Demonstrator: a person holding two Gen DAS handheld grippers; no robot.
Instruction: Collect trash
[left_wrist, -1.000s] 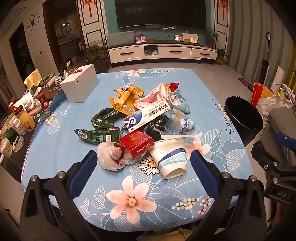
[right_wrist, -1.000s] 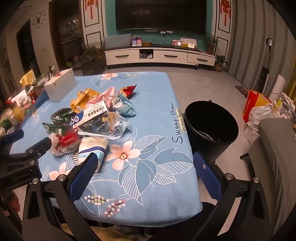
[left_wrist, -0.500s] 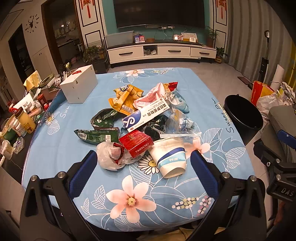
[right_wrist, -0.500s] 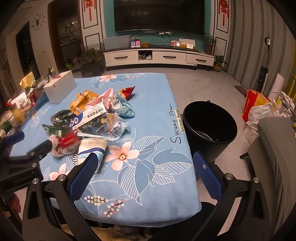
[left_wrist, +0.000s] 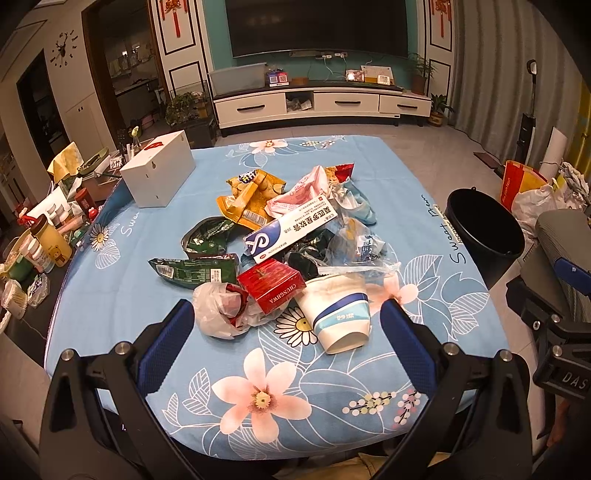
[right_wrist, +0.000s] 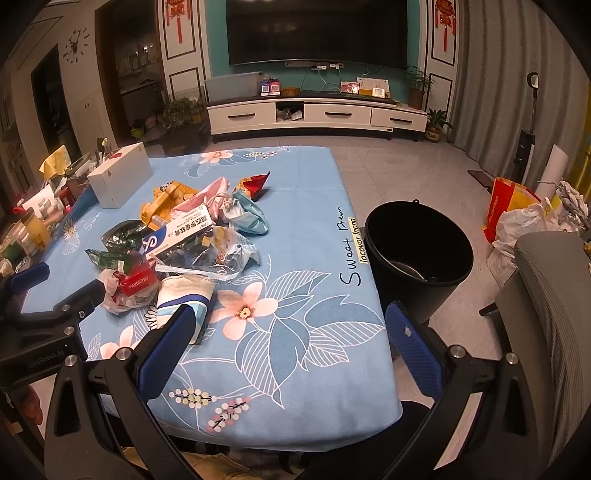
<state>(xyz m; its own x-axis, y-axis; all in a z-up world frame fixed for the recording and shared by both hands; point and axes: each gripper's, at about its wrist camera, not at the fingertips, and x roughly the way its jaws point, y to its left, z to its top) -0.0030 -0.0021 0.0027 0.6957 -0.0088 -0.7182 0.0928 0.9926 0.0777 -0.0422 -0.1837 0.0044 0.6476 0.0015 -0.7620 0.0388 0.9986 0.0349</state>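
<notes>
While both tongs gape empty, paper cup (left_wrist: 338, 314) lies between left tongs (left_wrist: 286, 325) tips; right tongs (right_wrist: 290, 323) beside.

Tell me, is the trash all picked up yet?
Not yet. Nothing looks done: the paper cup, red box, toothpaste box and wrappers still lie heaped on the blue tablecloth. Nothing is in hand either; the left claw and right claw are both open and empty. Everything is left to go into the black bucket beside the table.

Wrappers, a red carton (left_wrist: 272, 283) and a tipped paper cup (left_wrist: 338, 314) lie heaped just beyond the left jaws; black bin (right_wrist: 419, 251) stands beyond the right jaws.
</notes>
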